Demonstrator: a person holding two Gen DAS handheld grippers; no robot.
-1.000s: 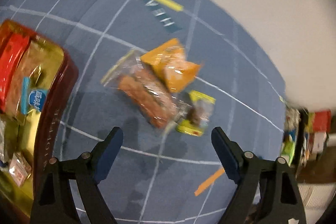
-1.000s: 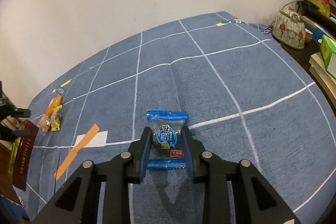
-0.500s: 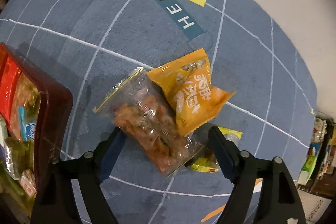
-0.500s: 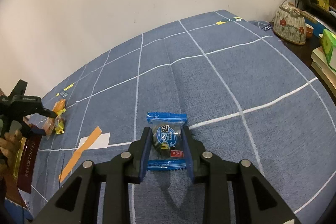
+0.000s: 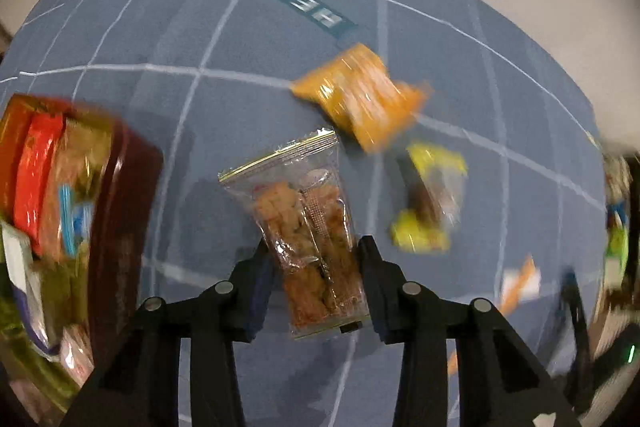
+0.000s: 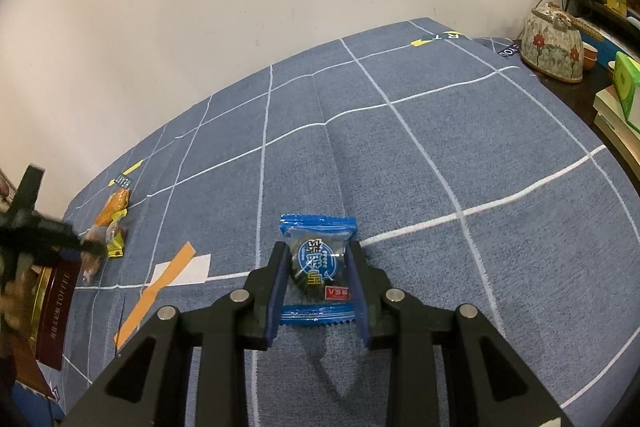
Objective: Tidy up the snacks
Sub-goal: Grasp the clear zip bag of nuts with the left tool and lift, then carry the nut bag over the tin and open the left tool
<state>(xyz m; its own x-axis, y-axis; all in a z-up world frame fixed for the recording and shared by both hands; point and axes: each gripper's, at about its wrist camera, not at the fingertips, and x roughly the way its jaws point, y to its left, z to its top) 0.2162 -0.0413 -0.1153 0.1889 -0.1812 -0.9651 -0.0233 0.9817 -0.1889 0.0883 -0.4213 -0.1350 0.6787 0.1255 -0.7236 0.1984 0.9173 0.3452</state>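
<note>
Clear plastic packet of brown biscuits (image 5: 310, 243) sits between our left gripper (image 5: 316, 283) fingers; the jaws have just been closing and both pads now press its sides, so we call it gripped. Its sealed yellow-edged top sticks out ahead of the fingertips, its lower end lies back between the finger bases. Ahead and to the right of the fingers lies an orange snack bag (image 5: 362, 97), blurred; right of the right finger, apart from it, lies a yellow-and-clear packet (image 5: 430, 201), also blurred. Left of the left finger stands a dark red tin (image 5: 126, 227) with wrapped snacks in it, red and gold ones among them. All of it lies on a blue cloth with white grid lines (image 5: 200, 27). Our right gripper (image 6: 318, 285) is closed on a blue candy wrapper (image 6: 318, 265), pads against both its sides, its serrated top edge poking ahead of the fingertips. Far left of those fingers we see the left gripper as a dark blur, at the orange bag and the yellow packet, with the tin below. Left of the left finger orange tape over white tape (image 6: 168, 281) lies on the cloth. Far right ahead stands a floral pot (image 6: 554, 47).
</note>
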